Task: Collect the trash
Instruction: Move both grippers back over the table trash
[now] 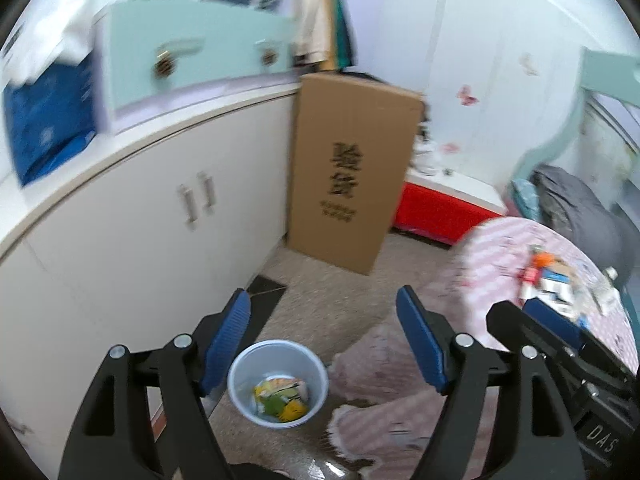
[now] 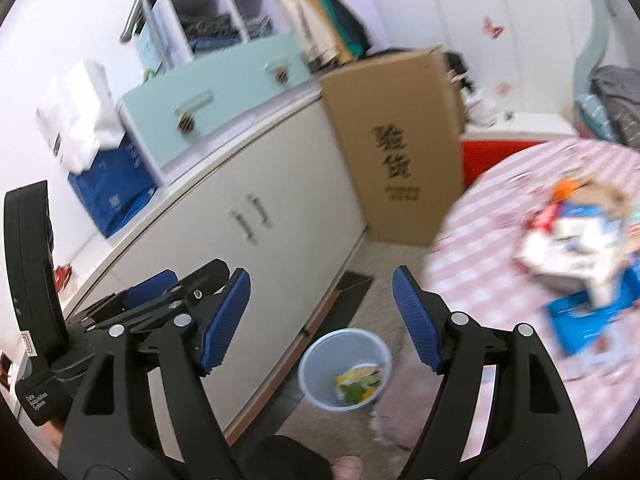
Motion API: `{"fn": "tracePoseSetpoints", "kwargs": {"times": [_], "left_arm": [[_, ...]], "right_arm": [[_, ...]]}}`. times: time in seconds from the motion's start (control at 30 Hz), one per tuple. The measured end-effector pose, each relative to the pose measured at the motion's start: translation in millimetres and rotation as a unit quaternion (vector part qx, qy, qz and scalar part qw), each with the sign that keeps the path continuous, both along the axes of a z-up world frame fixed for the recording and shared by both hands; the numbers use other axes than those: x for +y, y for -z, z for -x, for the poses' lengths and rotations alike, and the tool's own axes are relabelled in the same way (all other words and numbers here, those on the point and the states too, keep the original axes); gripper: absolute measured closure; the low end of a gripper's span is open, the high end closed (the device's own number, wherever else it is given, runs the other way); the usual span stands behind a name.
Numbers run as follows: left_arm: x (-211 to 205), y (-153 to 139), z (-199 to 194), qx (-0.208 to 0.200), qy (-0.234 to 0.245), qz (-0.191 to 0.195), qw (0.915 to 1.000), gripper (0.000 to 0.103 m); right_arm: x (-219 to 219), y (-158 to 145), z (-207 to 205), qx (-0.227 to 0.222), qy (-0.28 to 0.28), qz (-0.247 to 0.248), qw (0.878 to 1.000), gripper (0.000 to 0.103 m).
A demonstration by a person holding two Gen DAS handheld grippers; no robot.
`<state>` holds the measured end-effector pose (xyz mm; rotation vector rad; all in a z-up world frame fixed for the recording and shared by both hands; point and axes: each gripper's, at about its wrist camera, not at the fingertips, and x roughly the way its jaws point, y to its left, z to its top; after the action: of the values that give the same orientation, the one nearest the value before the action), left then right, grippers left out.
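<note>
Left hand-held gripper: open, empty, above bin on floor, wrappers inside. Right hand-held gripper: open, empty. Trash pile: on pink-checked worktop, right. Advice: swing right, grip one piece squarely (frames blurred). Obstacles: cabinet, cardboard box left.
</note>
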<state>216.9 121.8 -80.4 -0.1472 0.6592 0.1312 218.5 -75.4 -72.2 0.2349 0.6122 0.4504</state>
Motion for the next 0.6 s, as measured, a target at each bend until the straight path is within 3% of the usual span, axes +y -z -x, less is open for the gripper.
{"fn": "tracePoseSetpoints", "kwargs": {"times": [0.2, 0.37, 0.6], "left_arm": [[-104, -24, -22, -0.006, 0.094, -0.033, 0.995, 0.029], [-197, -30, -53, 0.008, 0.182, -0.058, 0.9815, 0.029], [-275, -16, -106, 0.05, 0.229, -0.074, 0.9692, 0.029]], "right_arm": [[-93, -17, 2, -0.021, 0.08, 0.018, 0.996, 0.028], [-184, -16, -5, -0.012, 0.158, 0.034, 0.987, 0.028], [-281, 10, -28, 0.027, 0.241, 0.058, 0.969, 0.025]]}}
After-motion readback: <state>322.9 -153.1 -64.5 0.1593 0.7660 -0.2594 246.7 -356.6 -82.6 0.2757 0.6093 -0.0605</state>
